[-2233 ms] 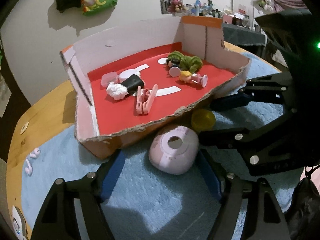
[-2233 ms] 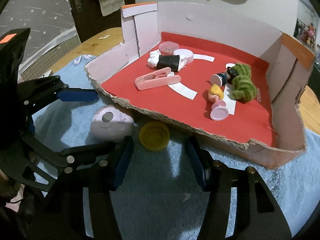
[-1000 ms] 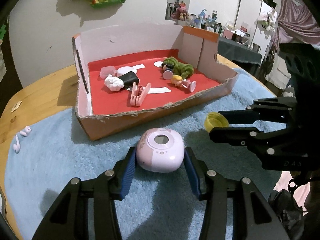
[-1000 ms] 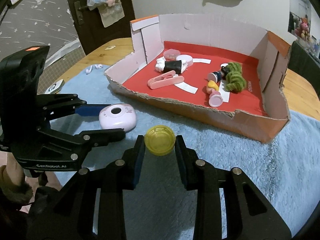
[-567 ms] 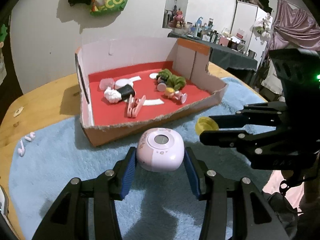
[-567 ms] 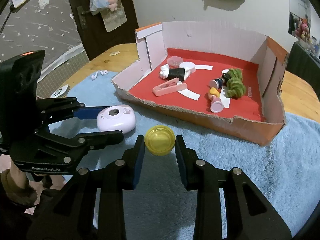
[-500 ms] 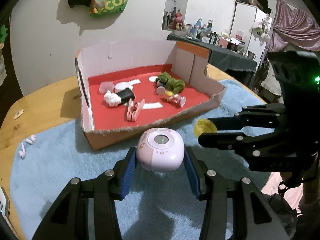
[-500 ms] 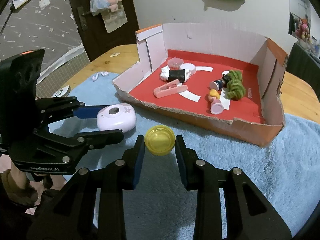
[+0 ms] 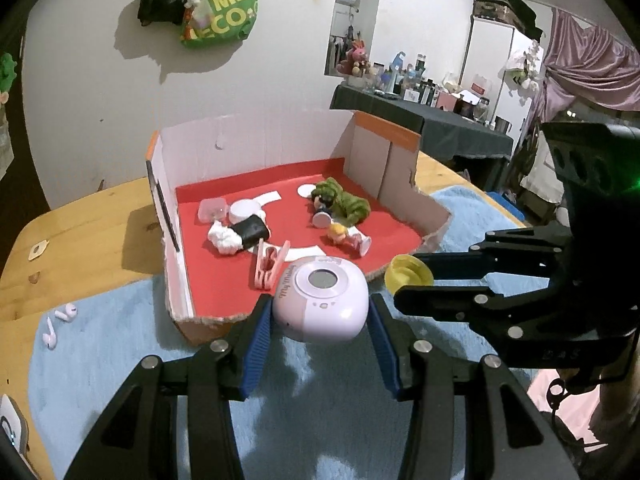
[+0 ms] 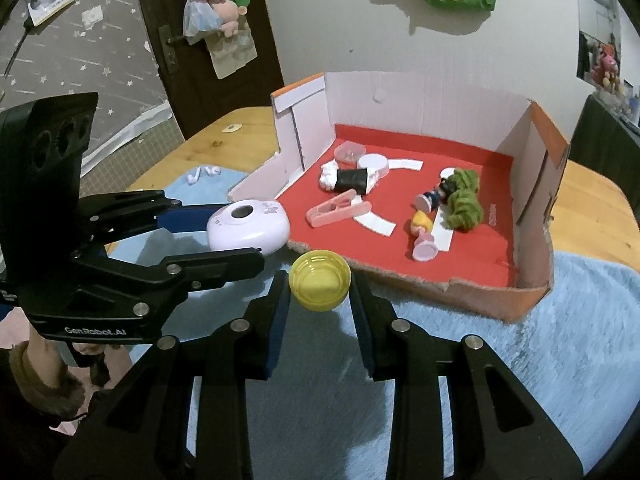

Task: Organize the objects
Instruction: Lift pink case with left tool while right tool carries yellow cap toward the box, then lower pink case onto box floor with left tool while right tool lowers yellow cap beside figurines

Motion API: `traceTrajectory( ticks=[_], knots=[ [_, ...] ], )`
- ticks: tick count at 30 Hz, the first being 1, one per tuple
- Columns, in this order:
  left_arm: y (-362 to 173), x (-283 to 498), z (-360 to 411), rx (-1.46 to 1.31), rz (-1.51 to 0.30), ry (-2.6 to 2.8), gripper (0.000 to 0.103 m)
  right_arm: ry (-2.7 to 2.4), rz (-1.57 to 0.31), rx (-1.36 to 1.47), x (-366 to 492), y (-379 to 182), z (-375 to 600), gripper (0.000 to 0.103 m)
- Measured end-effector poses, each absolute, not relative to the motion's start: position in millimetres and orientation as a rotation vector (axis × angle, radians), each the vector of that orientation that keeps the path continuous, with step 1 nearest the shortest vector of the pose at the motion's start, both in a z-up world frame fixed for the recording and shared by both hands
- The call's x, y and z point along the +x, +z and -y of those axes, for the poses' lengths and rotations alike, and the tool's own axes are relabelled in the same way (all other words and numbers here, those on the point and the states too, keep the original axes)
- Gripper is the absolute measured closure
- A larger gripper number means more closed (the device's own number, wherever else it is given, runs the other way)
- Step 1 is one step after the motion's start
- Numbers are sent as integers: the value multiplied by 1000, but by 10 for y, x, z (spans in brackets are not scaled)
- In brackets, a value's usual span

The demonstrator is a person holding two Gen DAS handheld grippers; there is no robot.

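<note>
Both items are now coming up off the blue rug, the left gripper (image 9: 320, 322) clamping the pink round gadget (image 9: 320, 304) and the right gripper (image 10: 320, 300) pinching the yellow cap (image 10: 320, 286), hovering just before the cardboard box (image 10: 500, 308), heading inside, I reckon.

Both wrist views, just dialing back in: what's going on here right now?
A person is tidying small things into the cardboard box with two handheld grippers. The left gripper is shut on a pink round device, and the right gripper is shut on a yellow cap. Both are held above the blue mat, just short of the box's torn front edge. Inside lie a pink clip, small figures and a green fuzzy toy.
</note>
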State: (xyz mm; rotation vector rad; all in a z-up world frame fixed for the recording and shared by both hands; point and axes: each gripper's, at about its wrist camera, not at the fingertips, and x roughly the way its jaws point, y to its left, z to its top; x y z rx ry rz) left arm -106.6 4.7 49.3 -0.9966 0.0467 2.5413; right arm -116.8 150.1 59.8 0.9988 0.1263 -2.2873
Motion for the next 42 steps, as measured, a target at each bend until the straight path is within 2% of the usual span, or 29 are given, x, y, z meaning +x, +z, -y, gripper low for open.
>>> traceTrajectory(
  ticks=[9,27,42],
  knots=[
    [520,-1280,-68,-1013,-32,2535,54,-2300,-91,1025,-1441,671,-1581,74],
    [212,-1673,-179,-1155,-16,2414,54,-2255,-36,1181,-1950,388,-1645,74],
    [77,-1872,-106,-1245,-49,2437,54,-2202,-71,1287,-2135,246,-1582,74]
  ],
)
